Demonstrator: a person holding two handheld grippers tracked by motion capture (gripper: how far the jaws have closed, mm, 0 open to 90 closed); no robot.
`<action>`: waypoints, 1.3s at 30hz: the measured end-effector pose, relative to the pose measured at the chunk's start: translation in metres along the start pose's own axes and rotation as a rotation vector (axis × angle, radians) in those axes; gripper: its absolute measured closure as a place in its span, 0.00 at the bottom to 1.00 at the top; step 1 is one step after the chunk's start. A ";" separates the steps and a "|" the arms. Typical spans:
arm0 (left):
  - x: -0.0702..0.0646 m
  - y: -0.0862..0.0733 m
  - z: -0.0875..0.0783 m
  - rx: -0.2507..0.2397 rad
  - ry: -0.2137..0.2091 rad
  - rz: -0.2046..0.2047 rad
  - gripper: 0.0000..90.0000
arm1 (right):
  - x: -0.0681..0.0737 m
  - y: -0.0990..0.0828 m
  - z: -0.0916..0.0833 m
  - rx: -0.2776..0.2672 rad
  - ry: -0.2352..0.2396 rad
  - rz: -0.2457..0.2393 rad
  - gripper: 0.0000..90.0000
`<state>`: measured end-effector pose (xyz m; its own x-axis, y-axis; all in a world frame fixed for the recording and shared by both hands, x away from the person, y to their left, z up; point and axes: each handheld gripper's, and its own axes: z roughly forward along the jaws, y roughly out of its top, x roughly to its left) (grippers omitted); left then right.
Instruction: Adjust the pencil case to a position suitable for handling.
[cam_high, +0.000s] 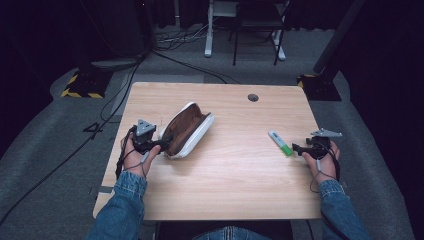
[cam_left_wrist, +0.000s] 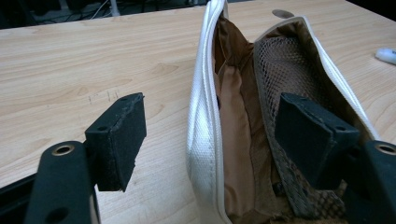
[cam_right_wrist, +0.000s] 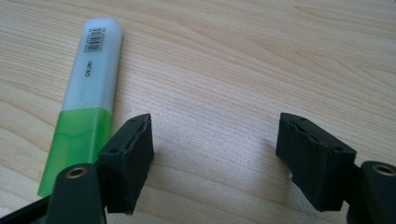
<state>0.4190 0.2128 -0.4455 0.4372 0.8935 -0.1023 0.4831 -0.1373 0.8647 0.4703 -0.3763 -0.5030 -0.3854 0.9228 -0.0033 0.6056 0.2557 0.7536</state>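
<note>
The left gripper (cam_high: 161, 143) sits at the near end of the pencil case (cam_high: 186, 130) with its jaws standing wide. In the left gripper view one jaw stands on the bare wood outside the case's white wall, clear of it, while the other reaches into the open mouth, against or just in front of the mesh pocket (cam_left_wrist: 289, 74); the case wall runs between the two pads but neither pad clearly presses on it. The right gripper (cam_high: 298, 148) hovers low at the right side of the table (cam_high: 235, 175), jaws likewise spread wide, with only bare wood between them.

The table is a light wooden top with a small round cable hole (cam_high: 253, 97) near its far edge. The pencil case lies left of the middle, angled from near-left to far-right, unzipped and gaping; its shell is white and its lining (cam_left_wrist: 233, 140) is brown fabric, with the mesh pocket on one inner wall.

The highlighter (cam_high: 280, 143) lies on the wood well apart from the case, just ahead of the right gripper. In the right gripper view it lies flat outside the left-hand jaw, just beside it: green cap (cam_right_wrist: 77, 144) nearest the gripper, pale translucent barrel with a barcode pointing away.
</note>
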 end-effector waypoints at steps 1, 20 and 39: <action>0.001 0.000 0.002 0.002 -0.007 0.004 0.30 | 0.000 0.000 0.000 0.000 0.000 -0.001 0.31; 0.008 -0.010 0.038 0.085 -0.029 -0.041 0.49 | 0.000 0.000 0.000 -0.001 -0.002 0.002 0.31; 0.014 -0.012 0.041 0.123 -0.069 -0.080 0.93 | 0.001 -0.001 -0.001 -0.001 0.001 0.000 0.31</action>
<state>0.4503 0.2095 -0.4778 0.4429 0.8727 -0.2057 0.6058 -0.1222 0.7862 0.4691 -0.3761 -0.5030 -0.3858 0.9226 -0.0026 0.6052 0.2552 0.7541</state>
